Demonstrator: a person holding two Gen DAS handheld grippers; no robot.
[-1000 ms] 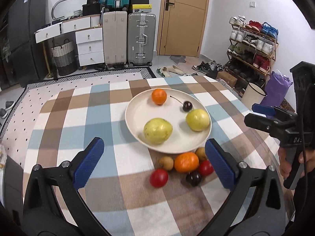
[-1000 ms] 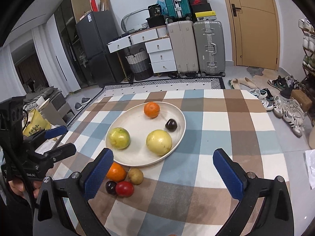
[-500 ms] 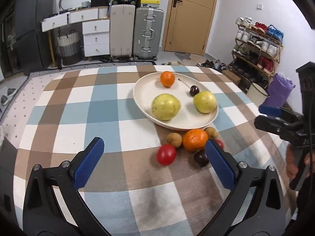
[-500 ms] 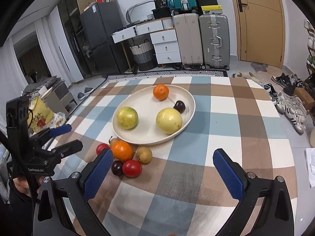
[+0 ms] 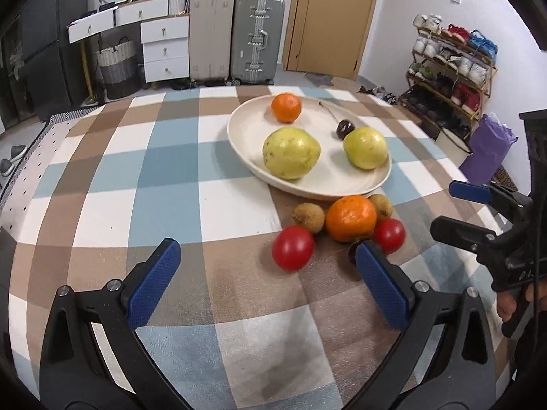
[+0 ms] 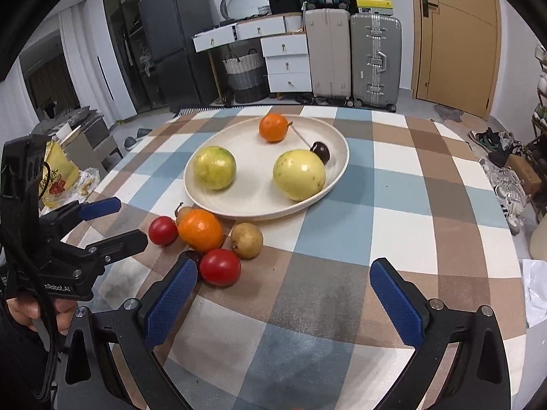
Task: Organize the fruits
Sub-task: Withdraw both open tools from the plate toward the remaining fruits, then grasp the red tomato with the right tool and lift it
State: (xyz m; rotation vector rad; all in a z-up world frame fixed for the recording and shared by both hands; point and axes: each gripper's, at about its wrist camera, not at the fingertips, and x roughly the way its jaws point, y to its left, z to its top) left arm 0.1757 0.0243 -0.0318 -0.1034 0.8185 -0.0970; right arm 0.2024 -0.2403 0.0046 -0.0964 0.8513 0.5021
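A cream plate (image 5: 253, 130) (image 6: 246, 201) on the checked tablecloth holds two yellow-green fruits (image 5: 291, 153) (image 6: 214, 167), a small orange (image 5: 286, 107) and a dark cherry (image 5: 344, 128). In front of the plate lies a cluster: an orange (image 5: 351, 218) (image 6: 200, 230), two red tomatoes (image 5: 293, 247) (image 6: 219, 266), two brown fruits (image 5: 308, 217) (image 6: 247, 235) and a dark cherry partly hidden. My left gripper (image 5: 266, 287) is open just before the cluster. My right gripper (image 6: 287, 302) is open, to the cluster's right. Both are empty.
Suitcases (image 5: 258, 37), white drawers (image 5: 165, 48) and a door (image 5: 328, 17) stand behind the table. A shoe rack (image 5: 451, 68) is at the right. Bags (image 6: 58, 174) lie beside the table's left edge in the right wrist view.
Both grippers have come lower and closer to the fruit cluster, which looks larger now. Both stay open. No fruit has moved.
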